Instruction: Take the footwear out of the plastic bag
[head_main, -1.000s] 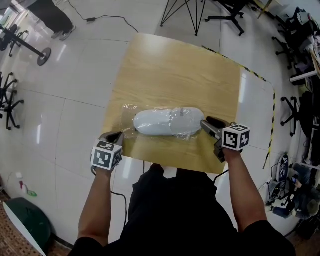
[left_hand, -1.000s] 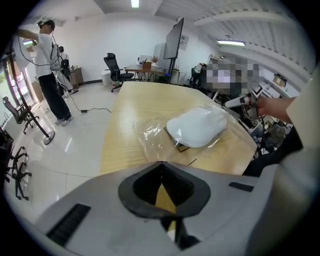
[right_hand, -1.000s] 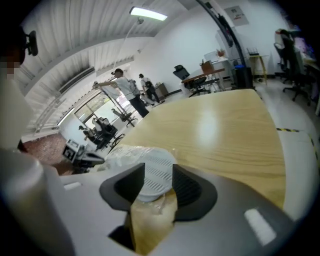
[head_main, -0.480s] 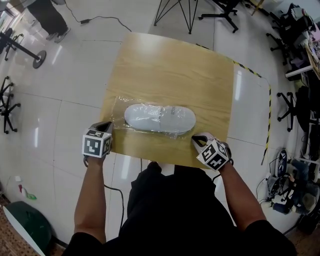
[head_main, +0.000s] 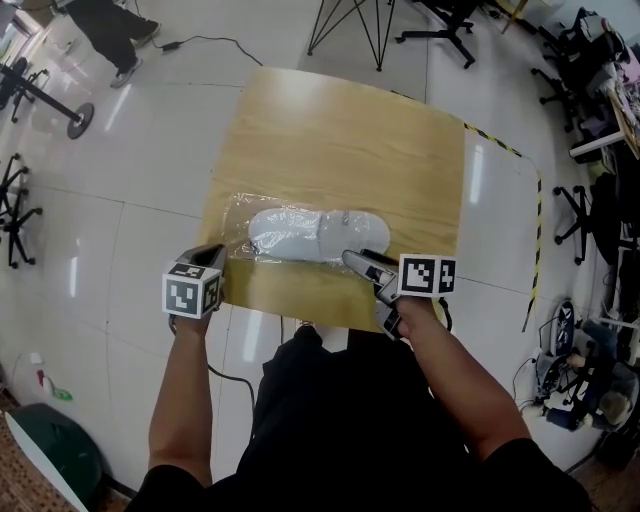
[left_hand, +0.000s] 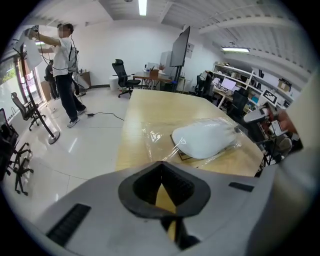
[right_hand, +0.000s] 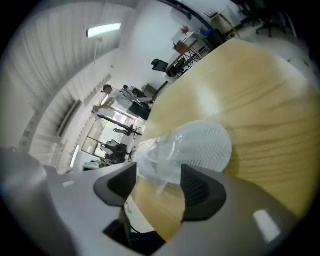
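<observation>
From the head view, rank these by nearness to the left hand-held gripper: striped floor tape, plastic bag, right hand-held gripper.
1. plastic bag, loose end just ahead of the left hand-held gripper.
2. right hand-held gripper, at the bag's far end; jaws just opening, plastic between them.
3. striped floor tape, past the table's right edge.
</observation>
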